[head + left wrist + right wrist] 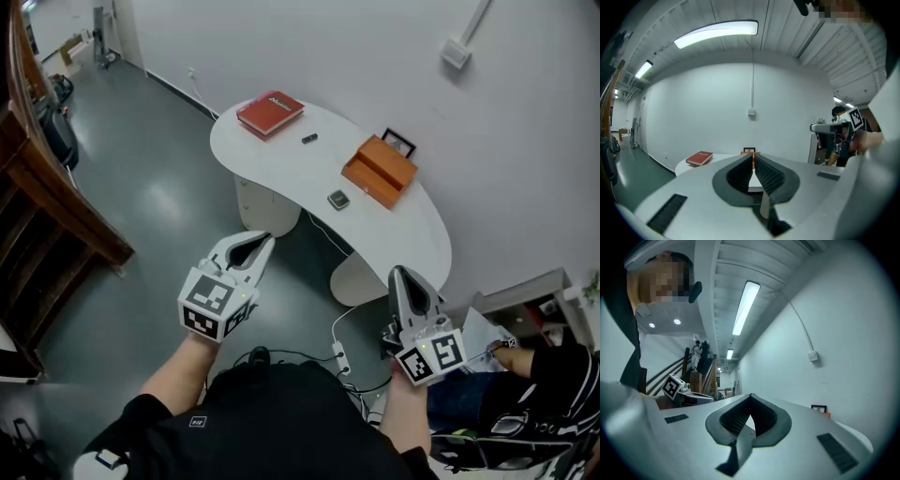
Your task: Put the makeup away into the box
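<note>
**Approach stage: both grippers empty, short of the bench**

Nearest to me, the left gripper (pixel 263 241) and the right gripper (pixel 397 273) are held out over the grey floor. Each has its jaws pressed together with nothing between them. I judge that the task has not begun: no makeup is in hand and none appears to be put away.

Beyond the grippers stands the white curved bench (pixel 412 234), well apart from both of them. On it, near to far:

- One flat square compact (pixel 338 199), just beside the near end of the box.
- One orange box (pixel 379 171), its inside facing up.
- One small dark item (pixel 308 139), lying apart from the box towards the book. It is too small for me to name.
- One red book (pixel 270 112) at the far end.
- One framed picture (pixel 398 142), behind the box by the wall.

The count is two grippers, two likely makeup pieces, one box, one book and one frame.

The next move calls for stepping up to the bench, spreading one pair of jaws and lowering them over the compact. It lies flat, so I expect to need a low, level pinch across its edges.
</note>
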Demonstrator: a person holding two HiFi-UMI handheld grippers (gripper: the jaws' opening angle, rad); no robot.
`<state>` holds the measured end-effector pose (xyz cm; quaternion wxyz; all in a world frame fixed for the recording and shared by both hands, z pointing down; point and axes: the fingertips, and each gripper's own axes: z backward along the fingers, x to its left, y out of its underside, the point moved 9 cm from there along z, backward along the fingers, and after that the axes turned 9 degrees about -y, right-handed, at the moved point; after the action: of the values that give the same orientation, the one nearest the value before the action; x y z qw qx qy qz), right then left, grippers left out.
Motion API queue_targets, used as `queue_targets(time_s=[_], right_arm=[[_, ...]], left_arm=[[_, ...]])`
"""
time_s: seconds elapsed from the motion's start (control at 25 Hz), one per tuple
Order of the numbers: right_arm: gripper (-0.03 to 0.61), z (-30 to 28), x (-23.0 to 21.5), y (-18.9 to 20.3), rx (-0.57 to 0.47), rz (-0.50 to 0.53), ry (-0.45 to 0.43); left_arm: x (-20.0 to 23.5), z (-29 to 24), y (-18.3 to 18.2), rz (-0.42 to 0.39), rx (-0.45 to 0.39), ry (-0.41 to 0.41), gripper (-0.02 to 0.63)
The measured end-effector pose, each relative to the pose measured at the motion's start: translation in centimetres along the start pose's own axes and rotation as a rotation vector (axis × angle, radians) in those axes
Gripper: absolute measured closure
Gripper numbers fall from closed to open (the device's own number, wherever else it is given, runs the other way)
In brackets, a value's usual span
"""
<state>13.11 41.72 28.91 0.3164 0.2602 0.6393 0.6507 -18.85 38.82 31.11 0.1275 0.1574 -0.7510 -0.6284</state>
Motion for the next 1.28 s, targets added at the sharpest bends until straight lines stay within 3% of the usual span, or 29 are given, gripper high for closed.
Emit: queue_targets(time_s=[0.28, 0.68, 0.88, 1.28], right_arm=[[0.541, -2.8, 2.8, -0.4, 0.026, 0.061, -0.076], [0.538, -6.8, -1.5, 1.2, 0.016, -0.011, -0.109], [0.538, -9.1, -6.2, 2.8, 0.006, -0.053, -0.125], [0.538, -14.8, -20.1, 3.6, 0.017, -0.109, -0.142]], left_arm=[[2.4, 0.4, 0.9, 0.028, -0.004, 0.015, 0.591], [4.1, -3.4, 1.2, 0.023, 0.023, 0.012, 0.591], [5.0, -8.0, 1.1, 0.015, 0.046, 0.002, 0.591], [6.3, -22.2, -2.2, -0.007, 0.076, 0.002, 0.591]])
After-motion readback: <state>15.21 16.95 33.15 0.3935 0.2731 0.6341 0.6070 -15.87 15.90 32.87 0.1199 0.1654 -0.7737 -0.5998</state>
